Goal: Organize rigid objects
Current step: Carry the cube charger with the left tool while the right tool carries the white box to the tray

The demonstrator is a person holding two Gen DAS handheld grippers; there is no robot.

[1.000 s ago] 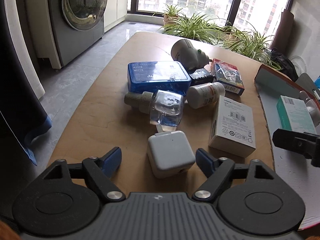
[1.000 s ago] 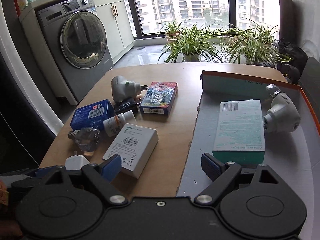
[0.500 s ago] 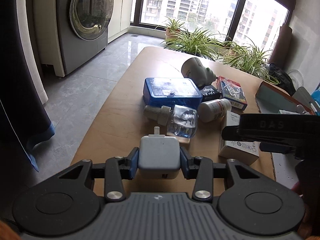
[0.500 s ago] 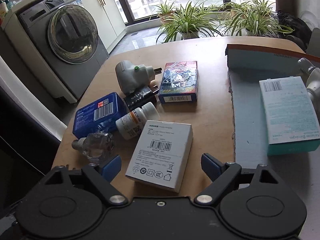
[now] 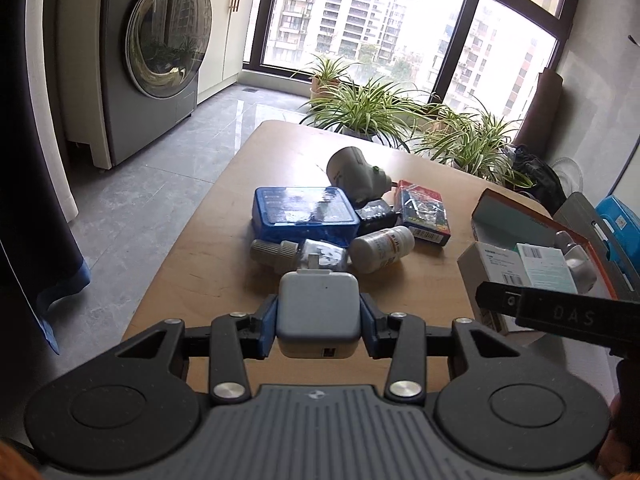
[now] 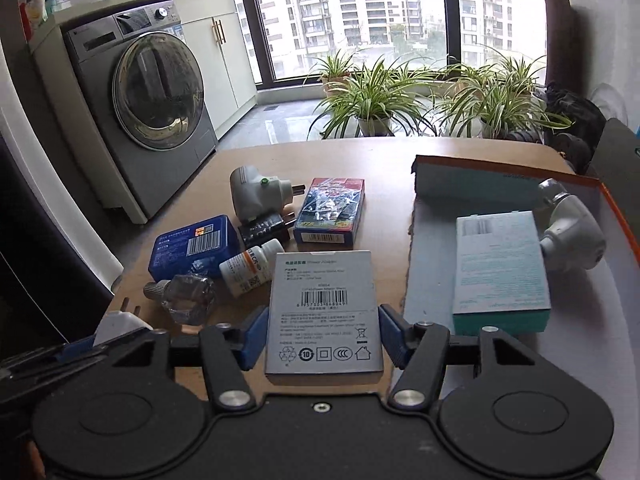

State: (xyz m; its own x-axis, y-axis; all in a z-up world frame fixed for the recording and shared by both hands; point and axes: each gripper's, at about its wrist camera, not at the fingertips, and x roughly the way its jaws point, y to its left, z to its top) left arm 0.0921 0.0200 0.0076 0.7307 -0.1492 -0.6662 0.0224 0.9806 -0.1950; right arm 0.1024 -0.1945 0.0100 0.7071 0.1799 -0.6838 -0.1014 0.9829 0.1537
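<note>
My left gripper [image 5: 319, 322] pinches the white power adapter [image 5: 317, 314], held above the near edge of the worktop [image 5: 224, 216]; my right gripper [image 6: 323, 338] clamps the grey adapter box [image 6: 323, 316] just left of the orange-rimmed tray [image 6: 616, 216]. As I judge it, each should travel level, clearing the tray's wall, and be set beside the teal box [image 6: 500, 268] before releasing.

Wooden table [image 6: 384, 152], rounded corners. On it, cluster at 9 o'clock: blue box [image 6: 192, 246], pill bottle [image 6: 250, 266], glass bottle [image 6: 186, 294], white plug [image 6: 252, 192], card pack [image 6: 332, 214]. Open tray [image 6: 424, 272] at 3 o'clock.
</note>
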